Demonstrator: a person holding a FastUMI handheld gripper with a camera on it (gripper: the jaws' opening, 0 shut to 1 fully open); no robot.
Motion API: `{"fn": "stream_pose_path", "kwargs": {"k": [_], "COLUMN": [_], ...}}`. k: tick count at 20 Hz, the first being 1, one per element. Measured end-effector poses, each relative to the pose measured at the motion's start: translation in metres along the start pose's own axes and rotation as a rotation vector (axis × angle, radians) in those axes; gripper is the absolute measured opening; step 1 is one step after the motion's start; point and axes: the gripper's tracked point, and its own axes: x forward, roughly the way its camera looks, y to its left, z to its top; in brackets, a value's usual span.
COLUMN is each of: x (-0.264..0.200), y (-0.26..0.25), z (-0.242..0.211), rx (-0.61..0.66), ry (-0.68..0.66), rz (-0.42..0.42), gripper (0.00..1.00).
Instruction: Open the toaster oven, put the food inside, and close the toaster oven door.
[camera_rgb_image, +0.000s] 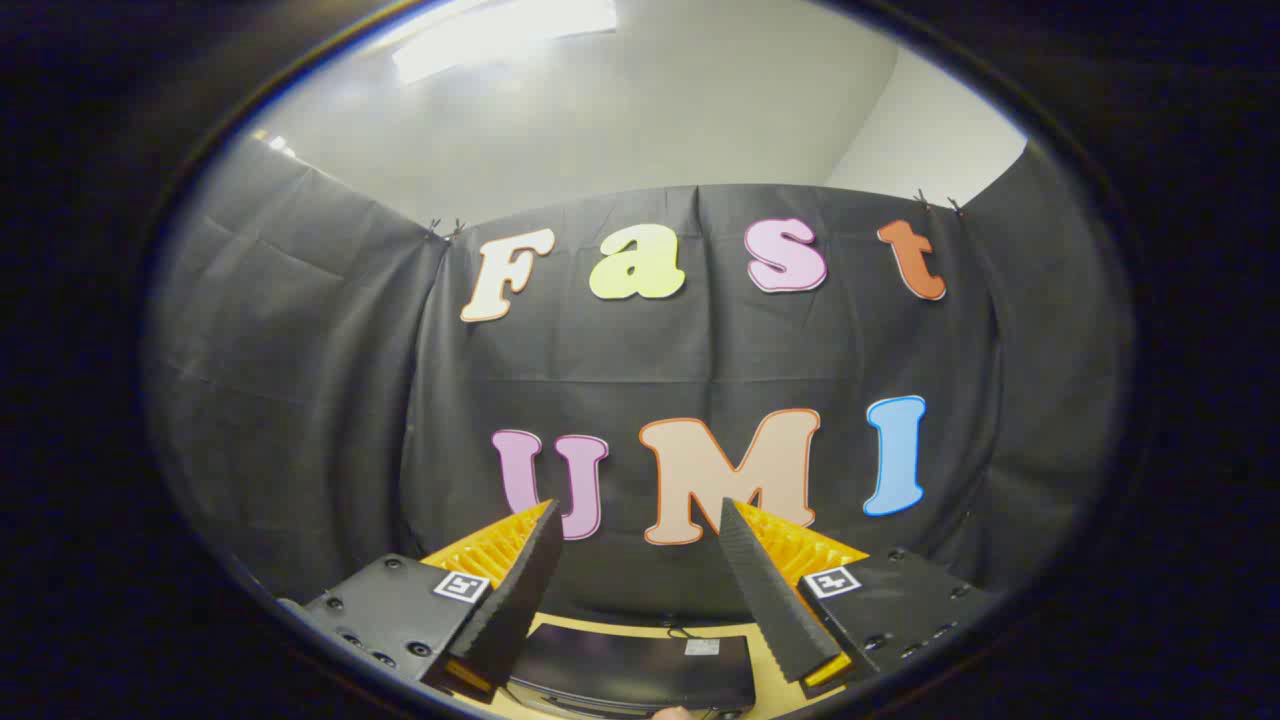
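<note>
Jaws (635, 520) spread apart and empty, aimed high above the toaster oven (630, 670) below them, risking a missed door.

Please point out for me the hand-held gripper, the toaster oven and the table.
hand-held gripper (640, 535): gripper view, the open gap midway between its two fingertips.
toaster oven (620, 665): gripper view, its dark top, below and between the fingers.
table (765, 690): gripper view, bare tan strip beside the oven.
</note>
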Motion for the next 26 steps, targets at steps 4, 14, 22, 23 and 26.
{"fn": "stream_pose_path", "kwargs": {"k": [4,14,22,23,26], "x": [0.003,0.008,0.015,0.016,0.016], "y": [0.007,0.01,0.016,0.016,0.015], "z": [-0.004,-0.006,-0.062,-0.079,-0.138], "rx": [-0.007,-0.014,-0.055,-0.065,-0.092], "ry": [0.009,0.019,0.098,0.124,0.242], "rz": [0.016,0.033,0.049,0.053,0.061], "gripper": [0.98,0.98,0.98,0.98,0.98]}}
